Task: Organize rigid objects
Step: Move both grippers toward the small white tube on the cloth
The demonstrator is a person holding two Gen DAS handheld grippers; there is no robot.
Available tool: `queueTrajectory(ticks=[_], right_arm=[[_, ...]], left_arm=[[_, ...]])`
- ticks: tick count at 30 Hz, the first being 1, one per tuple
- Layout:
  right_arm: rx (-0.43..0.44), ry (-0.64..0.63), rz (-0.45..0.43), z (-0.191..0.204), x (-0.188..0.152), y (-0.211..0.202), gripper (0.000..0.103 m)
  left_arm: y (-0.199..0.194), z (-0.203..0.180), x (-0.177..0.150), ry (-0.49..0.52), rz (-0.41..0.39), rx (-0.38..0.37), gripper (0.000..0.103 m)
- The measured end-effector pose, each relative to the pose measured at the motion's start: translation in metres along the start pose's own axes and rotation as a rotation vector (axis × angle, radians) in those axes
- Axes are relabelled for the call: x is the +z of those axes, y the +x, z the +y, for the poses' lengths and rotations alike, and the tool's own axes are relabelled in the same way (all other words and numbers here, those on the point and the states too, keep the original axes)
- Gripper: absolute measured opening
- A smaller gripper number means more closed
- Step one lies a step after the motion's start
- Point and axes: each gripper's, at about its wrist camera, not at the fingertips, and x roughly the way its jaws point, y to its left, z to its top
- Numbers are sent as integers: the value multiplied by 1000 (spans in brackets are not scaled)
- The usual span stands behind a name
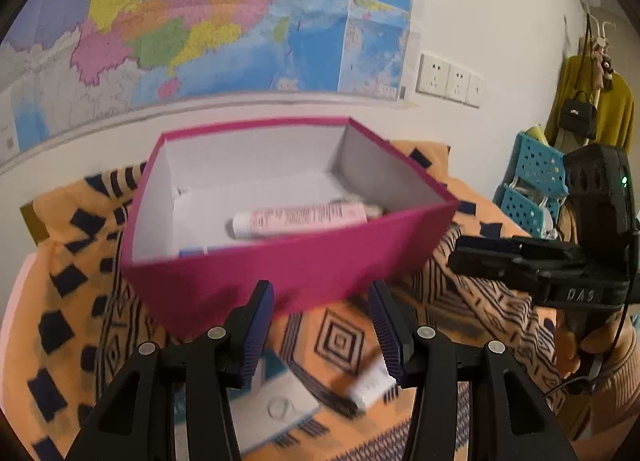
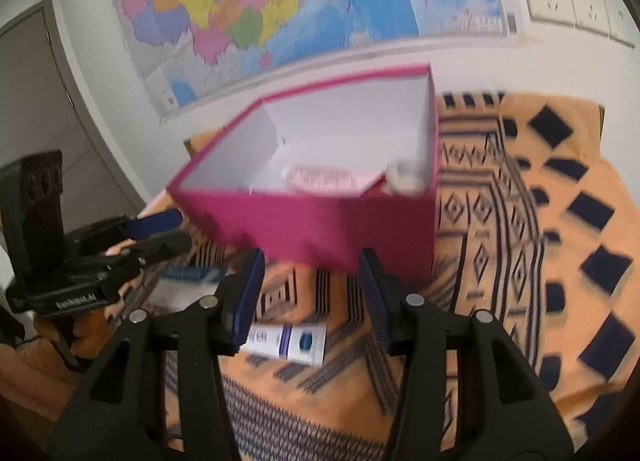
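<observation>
Item: white tube (image 2: 294, 343), light and slightly squashy we judge, on the cloth (image 2: 520, 261) before the box (image 2: 320, 221); take mid-body; both tongs, left (image 1: 322, 331) and right (image 2: 310, 301), part-open, empty.

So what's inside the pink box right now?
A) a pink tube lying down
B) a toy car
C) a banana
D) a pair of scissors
A: in the left wrist view, a pink tube lies on its side on the white floor of the pink box.
</observation>
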Motion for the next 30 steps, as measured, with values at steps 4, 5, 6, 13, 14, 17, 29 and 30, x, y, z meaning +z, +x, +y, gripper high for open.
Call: queueTrajectory(ticks=[4, 5, 6, 13, 14, 17, 29, 30], right_arm=[[17, 43, 56, -1, -20, 13, 51], [19, 52, 64, -2, -23, 16, 51], [25, 62, 79, -1, -28, 20, 51], [23, 89, 127, -4, -45, 31, 51], [22, 93, 128, -5, -45, 32, 51], [20, 102, 134, -6, -47, 34, 51], [27, 112, 147, -5, -52, 38, 51], [29, 110, 151, -4, -52, 39, 51]], left_arm=[[4, -7, -15, -5, 38, 9, 50], [5, -9, -18, -9, 51, 5, 50], [6, -10, -21, -10, 57, 7, 50], [15, -20, -47, -24, 136, -12, 50], [16, -22, -49, -25, 145, -13, 50], [16, -25, -53, -13, 158, -9, 50], [21, -23, -59, -44, 205, -36, 46], [21, -22, -60, -50, 209, -40, 45]])
